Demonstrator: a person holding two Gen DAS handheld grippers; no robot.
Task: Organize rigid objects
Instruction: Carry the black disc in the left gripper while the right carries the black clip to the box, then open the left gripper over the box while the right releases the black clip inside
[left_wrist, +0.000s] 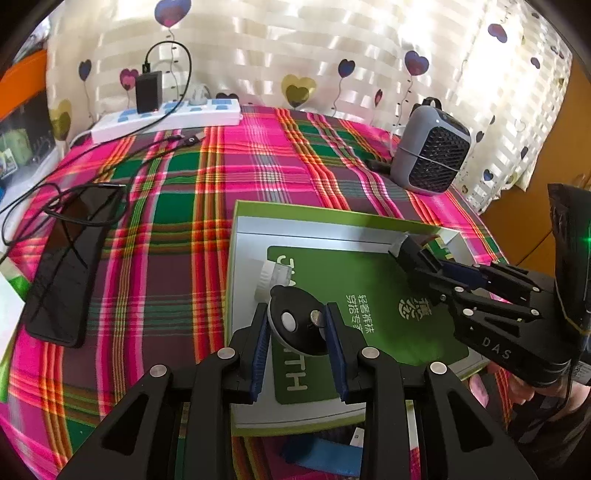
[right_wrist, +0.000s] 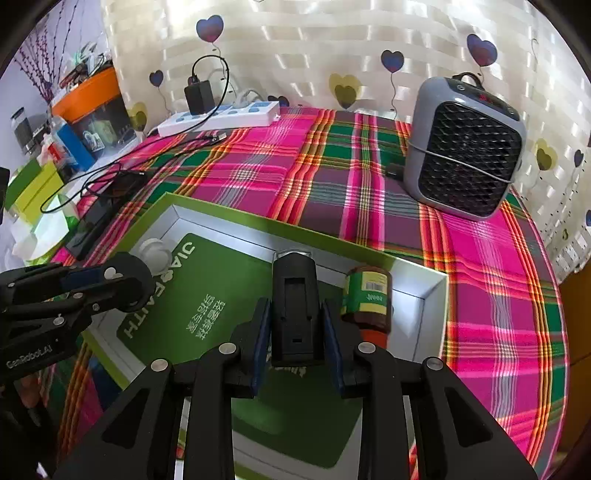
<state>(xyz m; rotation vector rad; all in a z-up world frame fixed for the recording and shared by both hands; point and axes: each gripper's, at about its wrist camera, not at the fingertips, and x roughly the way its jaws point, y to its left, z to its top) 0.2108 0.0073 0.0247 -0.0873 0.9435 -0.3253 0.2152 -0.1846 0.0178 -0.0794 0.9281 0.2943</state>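
Over the open green box (right_wrist: 424, 284), the left gripper (left_wrist: 299, 332) clamps a round black gadget (left_wrist: 295, 314) and the right gripper (right_wrist: 295, 332) a black block (right_wrist: 294, 310), each poised for stowing beside the brown bottle (right_wrist: 367, 299) near the box's far-right corner

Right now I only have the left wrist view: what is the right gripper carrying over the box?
Observer: A black block-shaped device, clamped between the right gripper's pads.
Operator: Is anything in the box behind it?
Observer: Yes, a brown bottle with a green label, in the far right corner of the box.
Operator: Which way does it point?
Observer: Its orange cap is the end nearer the camera.
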